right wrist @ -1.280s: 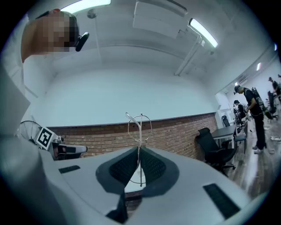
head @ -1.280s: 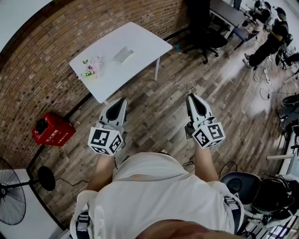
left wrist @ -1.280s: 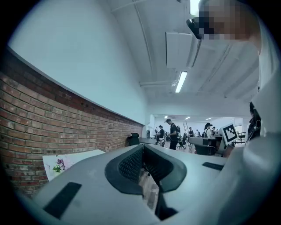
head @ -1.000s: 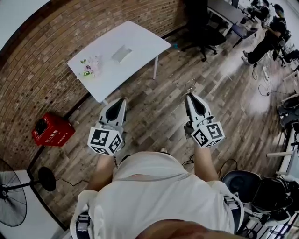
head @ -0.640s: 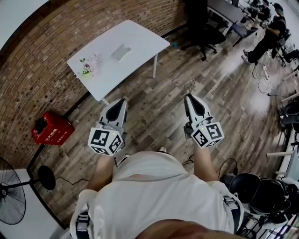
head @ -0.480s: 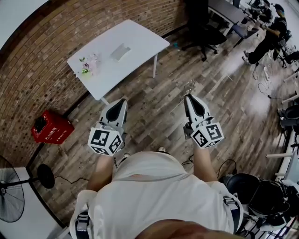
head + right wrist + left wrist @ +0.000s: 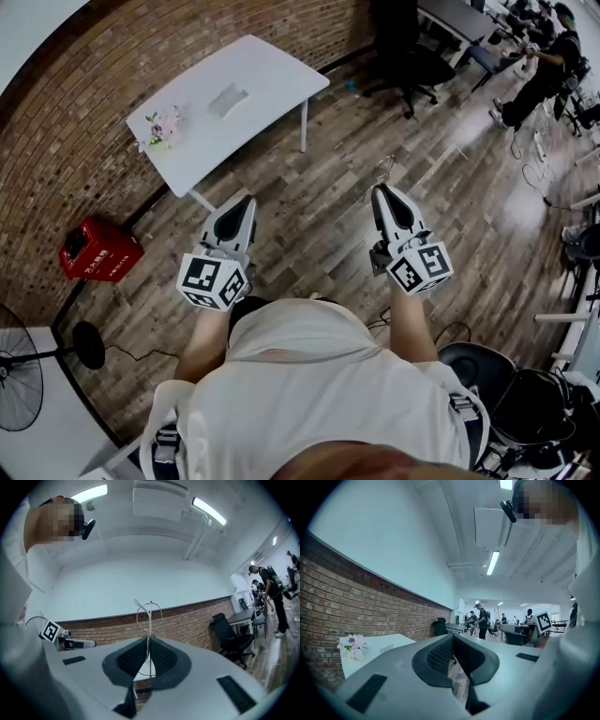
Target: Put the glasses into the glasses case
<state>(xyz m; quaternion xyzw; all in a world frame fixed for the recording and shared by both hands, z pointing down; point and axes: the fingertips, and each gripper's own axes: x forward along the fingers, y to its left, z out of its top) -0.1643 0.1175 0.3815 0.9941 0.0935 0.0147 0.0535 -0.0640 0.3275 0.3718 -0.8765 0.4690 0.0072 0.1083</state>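
Observation:
Thin wire-framed glasses [image 7: 383, 172] stick up from my right gripper [image 7: 382, 190], which is shut on them; in the right gripper view the glasses [image 7: 149, 610] rise above the closed pads of the right gripper [image 7: 148, 640]. My left gripper [image 7: 246, 200] is shut and empty, its tips pressed together in the left gripper view [image 7: 453, 639]. Both are held at waist height over the wooden floor. A pale flat glasses case [image 7: 228, 98] lies on the white table [image 7: 272, 70] some way ahead and to the left, also visible as the case [image 7: 386, 647].
A small pot of flowers [image 7: 161, 126] stands near the table's left end. A red box [image 7: 97, 251] and a standing fan [image 7: 23, 380] are by the brick wall on the left. A black office chair [image 7: 412, 56] and a person [image 7: 546, 66] are at the far right.
The table has drifted slightly left in the head view as the person moves over the floor. Both grippers keep the same pose; the glasses stay held.

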